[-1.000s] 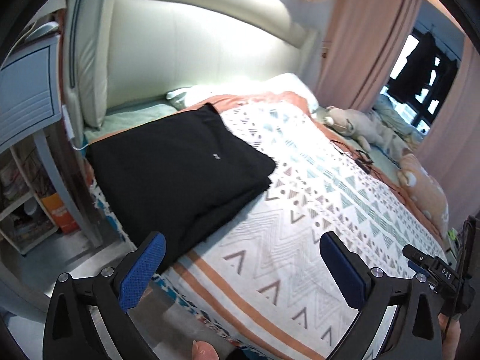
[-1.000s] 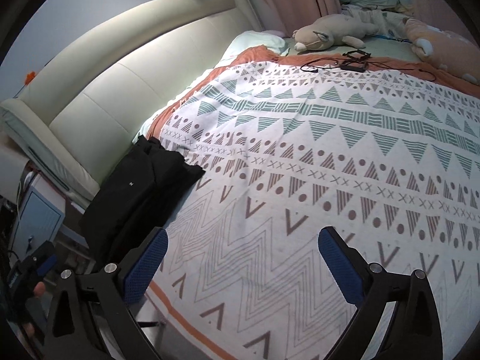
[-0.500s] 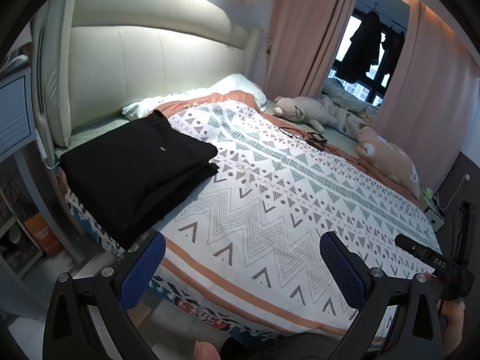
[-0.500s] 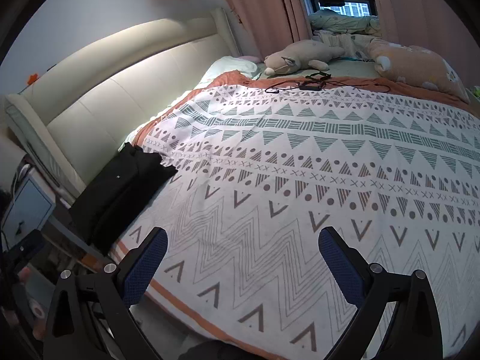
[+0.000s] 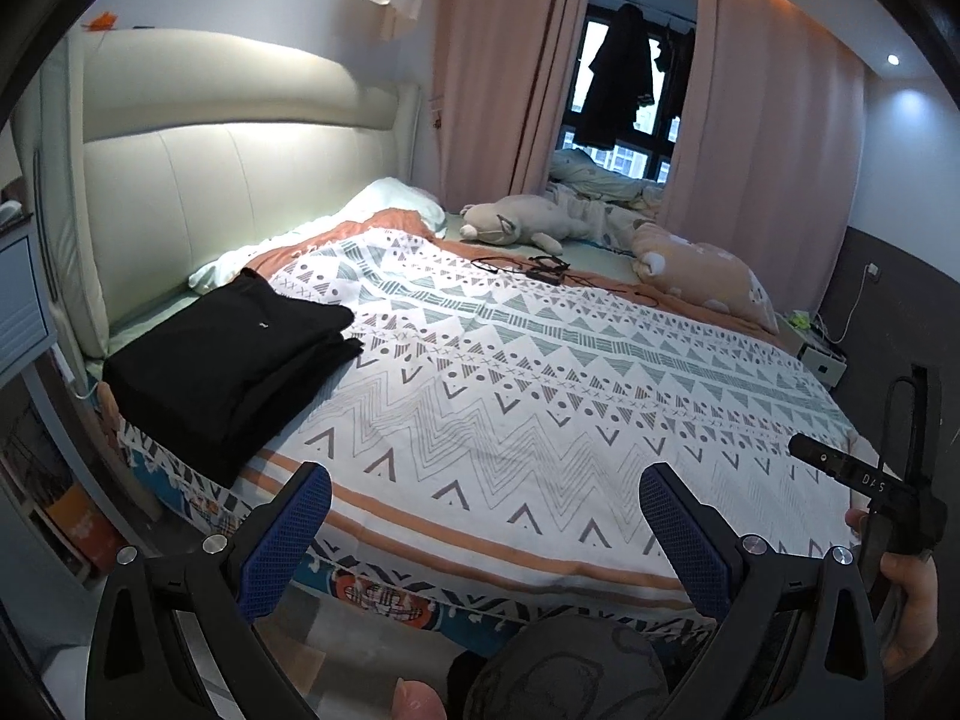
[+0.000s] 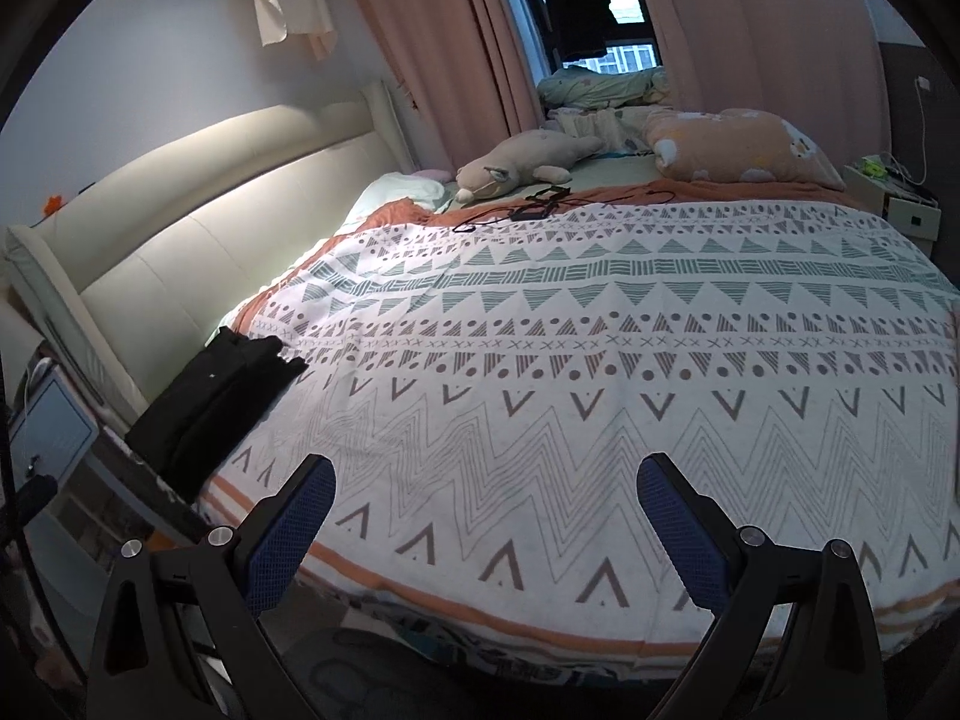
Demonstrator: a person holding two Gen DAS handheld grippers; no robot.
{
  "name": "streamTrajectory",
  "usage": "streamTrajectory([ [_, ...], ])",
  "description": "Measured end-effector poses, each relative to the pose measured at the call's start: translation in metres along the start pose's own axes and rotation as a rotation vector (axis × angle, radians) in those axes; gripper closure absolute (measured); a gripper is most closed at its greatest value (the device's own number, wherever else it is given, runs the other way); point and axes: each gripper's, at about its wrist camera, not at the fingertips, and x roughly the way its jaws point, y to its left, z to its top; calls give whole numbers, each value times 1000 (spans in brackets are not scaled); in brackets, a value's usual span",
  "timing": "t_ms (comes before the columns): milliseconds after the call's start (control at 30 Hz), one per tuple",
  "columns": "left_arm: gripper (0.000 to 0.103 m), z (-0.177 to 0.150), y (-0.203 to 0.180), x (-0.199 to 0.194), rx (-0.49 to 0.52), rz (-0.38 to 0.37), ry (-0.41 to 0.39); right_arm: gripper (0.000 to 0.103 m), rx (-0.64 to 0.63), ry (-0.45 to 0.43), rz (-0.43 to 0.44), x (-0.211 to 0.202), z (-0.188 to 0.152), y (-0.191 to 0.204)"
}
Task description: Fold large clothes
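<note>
A black garment (image 5: 234, 360) lies folded into a flat rectangle on the near left corner of the bed, close to the headboard; the right wrist view shows the same black garment (image 6: 210, 402) at the bed's left edge. My left gripper (image 5: 486, 516) is open and empty, held off the foot edge of the patterned bedspread (image 5: 540, 372). My right gripper (image 6: 486, 510) is open too, with nothing between its blue pads, well back from the garment. The right gripper's body and the hand holding it appear at the far right of the left wrist view.
A cream padded headboard (image 5: 198, 192) runs along the left. Plush toys (image 5: 528, 222), a peach pillow (image 5: 702, 276) and a black cable (image 5: 540, 267) lie at the far side. A bedside cabinet (image 6: 48, 426) stands left; pink curtains (image 5: 504, 72) hang behind.
Both grippers have pulled back and risen away from the bed, so the folded garment looks smaller and farther off. More of the room and the bed's foot edge shows now. Both stay open.
</note>
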Motion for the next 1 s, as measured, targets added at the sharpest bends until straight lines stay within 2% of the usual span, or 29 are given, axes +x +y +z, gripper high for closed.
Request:
streamTrajectory([
  [100, 1, -9, -11, -14, 25, -12, -13, 2, 7, -28, 15, -26, -11, -7],
  [433, 1, -38, -43, -50, 80, -53, -35, 2, -32, -69, -56, -92, -49, -10],
  [700, 0, -64, -61, -76, 96, -85, -67, 2, -59, -101, -76, -131, -77, -7],
  [900, 1, -85, -66, -88, 112, -69, -82, 2, -66, -125, -91, -149, -96, -8],
  [1000, 1, -94, -69, -94, 122, -67, -95, 2, -79, -152, -128, -158, -105, -10],
])
